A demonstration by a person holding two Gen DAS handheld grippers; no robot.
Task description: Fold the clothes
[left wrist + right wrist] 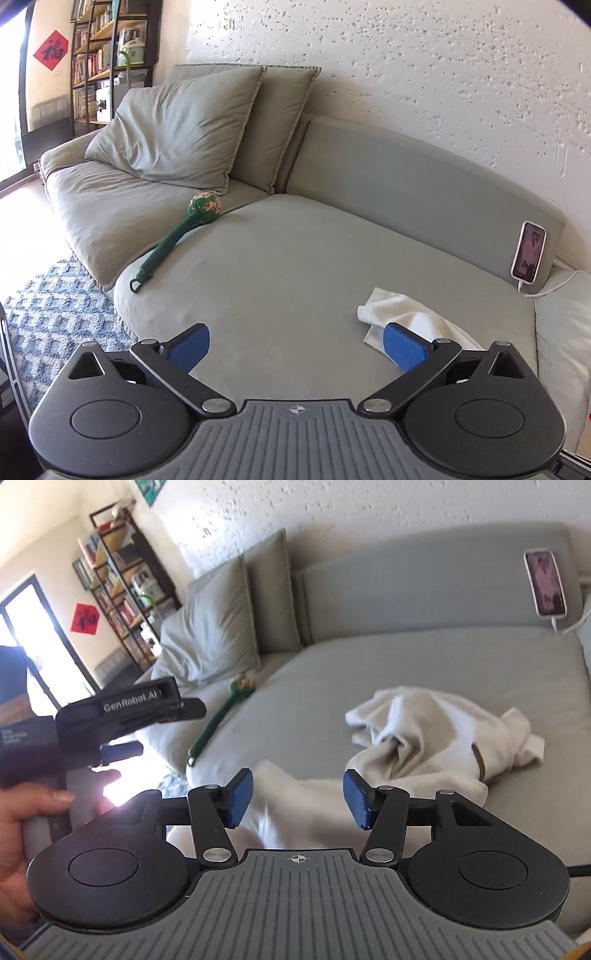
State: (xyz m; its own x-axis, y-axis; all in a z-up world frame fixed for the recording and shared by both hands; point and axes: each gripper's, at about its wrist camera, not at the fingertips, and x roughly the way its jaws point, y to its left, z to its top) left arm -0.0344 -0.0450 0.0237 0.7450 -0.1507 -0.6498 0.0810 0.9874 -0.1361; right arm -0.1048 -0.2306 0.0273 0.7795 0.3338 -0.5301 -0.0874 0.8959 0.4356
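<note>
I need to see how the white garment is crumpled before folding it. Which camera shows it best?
The right wrist view: the white garment lies nearly whole there, bunched on the grey sofa seat ahead of the open right gripper. The left wrist view catches only one corner, partly behind the open left gripper.

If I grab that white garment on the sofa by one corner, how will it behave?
The white garment lies crumpled in soft folds, so it will probably hang limp and unfurl rather than hold its shape. It looks thin, so likely light. Pushed, it would probably bunch up on the sofa instead of sliding.
</note>
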